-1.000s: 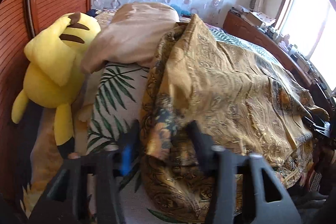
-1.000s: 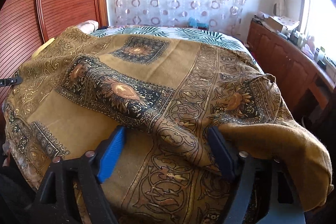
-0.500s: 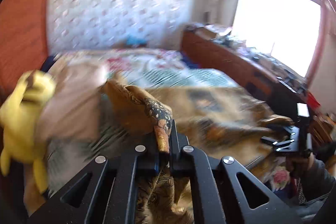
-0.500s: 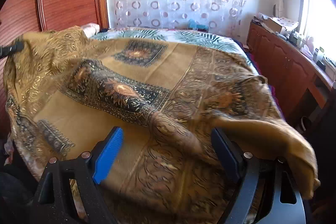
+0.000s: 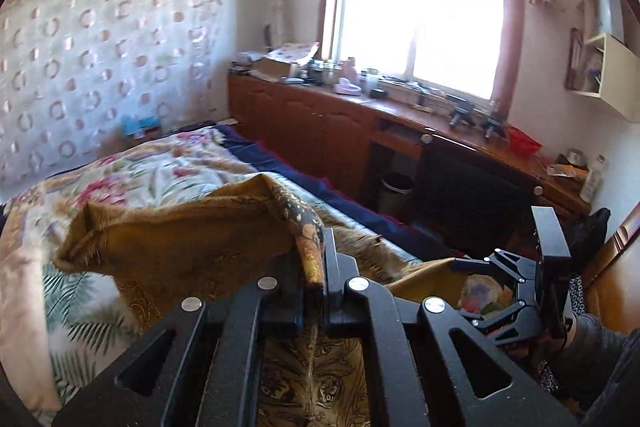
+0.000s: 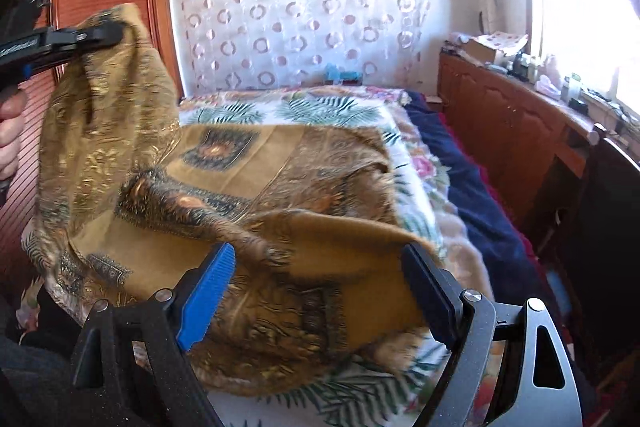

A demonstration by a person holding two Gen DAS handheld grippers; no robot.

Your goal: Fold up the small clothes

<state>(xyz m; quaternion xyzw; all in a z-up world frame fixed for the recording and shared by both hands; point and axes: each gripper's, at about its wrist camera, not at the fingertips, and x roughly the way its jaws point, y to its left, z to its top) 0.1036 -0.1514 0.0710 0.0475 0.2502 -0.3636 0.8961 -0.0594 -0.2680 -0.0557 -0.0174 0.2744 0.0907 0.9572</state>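
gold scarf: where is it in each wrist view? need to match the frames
Left wrist: scarf at lower centre, a fold pinched in the left tongs, the rest spilling left over the bed.
Right wrist: scarf fills the left and centre, one corner lifted at upper left by the left tongs, the near edge between the open right tongs.
Shared landmark: circle-patterned curtain.
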